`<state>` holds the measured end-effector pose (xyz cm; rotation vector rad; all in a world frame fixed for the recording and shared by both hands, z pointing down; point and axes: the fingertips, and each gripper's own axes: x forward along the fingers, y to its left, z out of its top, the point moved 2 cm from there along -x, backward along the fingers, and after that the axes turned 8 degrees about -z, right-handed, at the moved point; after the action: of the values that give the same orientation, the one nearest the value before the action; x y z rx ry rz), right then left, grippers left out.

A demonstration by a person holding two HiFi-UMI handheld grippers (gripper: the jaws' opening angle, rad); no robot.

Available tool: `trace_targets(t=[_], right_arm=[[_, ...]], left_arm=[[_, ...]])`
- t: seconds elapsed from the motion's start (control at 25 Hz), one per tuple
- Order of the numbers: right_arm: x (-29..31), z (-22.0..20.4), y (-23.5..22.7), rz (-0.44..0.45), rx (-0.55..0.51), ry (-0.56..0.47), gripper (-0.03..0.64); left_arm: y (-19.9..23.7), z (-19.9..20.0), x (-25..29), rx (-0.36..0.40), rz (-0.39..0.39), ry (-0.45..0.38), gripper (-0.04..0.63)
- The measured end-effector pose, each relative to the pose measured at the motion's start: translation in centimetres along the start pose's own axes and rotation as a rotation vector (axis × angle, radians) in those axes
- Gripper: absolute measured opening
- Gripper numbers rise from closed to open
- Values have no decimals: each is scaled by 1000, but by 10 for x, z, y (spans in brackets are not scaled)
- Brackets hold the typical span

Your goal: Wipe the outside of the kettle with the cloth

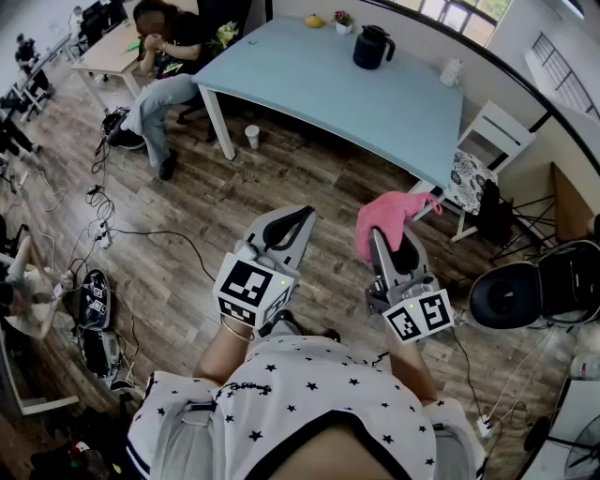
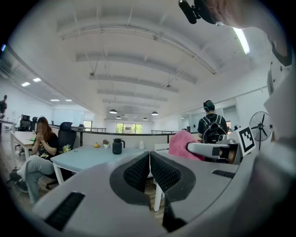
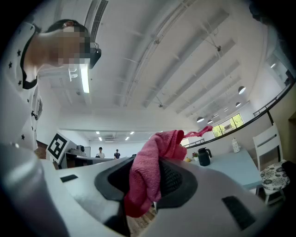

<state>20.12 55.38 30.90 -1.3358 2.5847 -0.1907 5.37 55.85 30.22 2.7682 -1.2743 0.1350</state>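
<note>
Pinching the pink cloth (image 3: pixel 144 178) are the right gripper's (image 3: pixel 156 172) fingers (image 3: pixel 175 179); the left gripper's (image 2: pixel 149 156) fingers (image 2: pixel 138 172) press together, empty.

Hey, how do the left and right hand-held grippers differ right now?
The left hand-held gripper is empty, its jaws closed pad to pad; the right hand-held gripper is clamped on the pink cloth. The cloth bunches above the right one's jaws, while nothing sticks out of the left's. Both point toward the blue table, well short of the kettle.

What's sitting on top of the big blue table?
A dark kettle, a small flower pot, a yellow thing and a white bottle. The kettle hides the bit of table behind it.
</note>
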Motion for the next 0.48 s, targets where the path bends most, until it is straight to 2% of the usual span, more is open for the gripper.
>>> trace_targets(t=[0.48], right_arm=[[22,-7,20,-12,-3,1,130]], left_arm=[[29,-2,-20,-4,13,-3,29]])
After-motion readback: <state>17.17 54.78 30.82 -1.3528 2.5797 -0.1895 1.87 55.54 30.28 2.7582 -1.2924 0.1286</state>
